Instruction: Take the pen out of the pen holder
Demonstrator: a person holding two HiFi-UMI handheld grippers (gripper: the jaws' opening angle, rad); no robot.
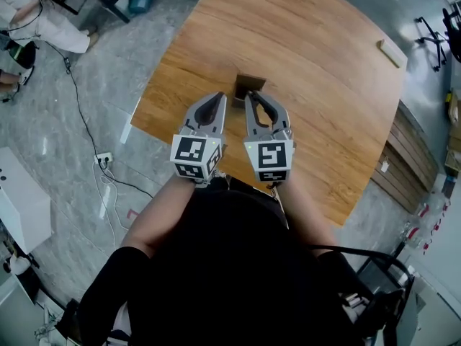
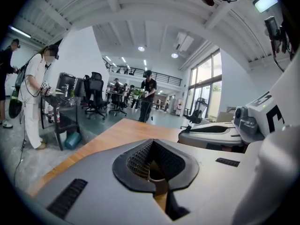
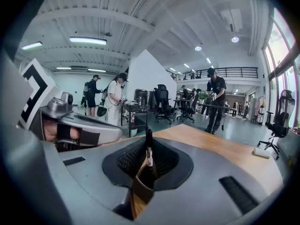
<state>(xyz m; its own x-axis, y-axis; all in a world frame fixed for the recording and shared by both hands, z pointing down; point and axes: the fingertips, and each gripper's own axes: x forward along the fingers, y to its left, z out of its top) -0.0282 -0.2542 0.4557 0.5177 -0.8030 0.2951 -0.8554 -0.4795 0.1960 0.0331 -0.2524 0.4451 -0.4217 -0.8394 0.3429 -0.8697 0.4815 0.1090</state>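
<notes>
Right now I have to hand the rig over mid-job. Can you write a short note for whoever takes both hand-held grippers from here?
Left hand-held gripper: jaws together, holding nothing, just left of the pen holder.
Right hand-held gripper: jaws closed on the dark pen, right at the holder.
Things: the brown pen holder stands near the front edge of the wooden table; the pen is upright inside it.
Done: pen gripped.
Left: pen not yet out. Lift it straight up, clear of the holder; steady the holder with the left gripper if it starts to tip.
</notes>
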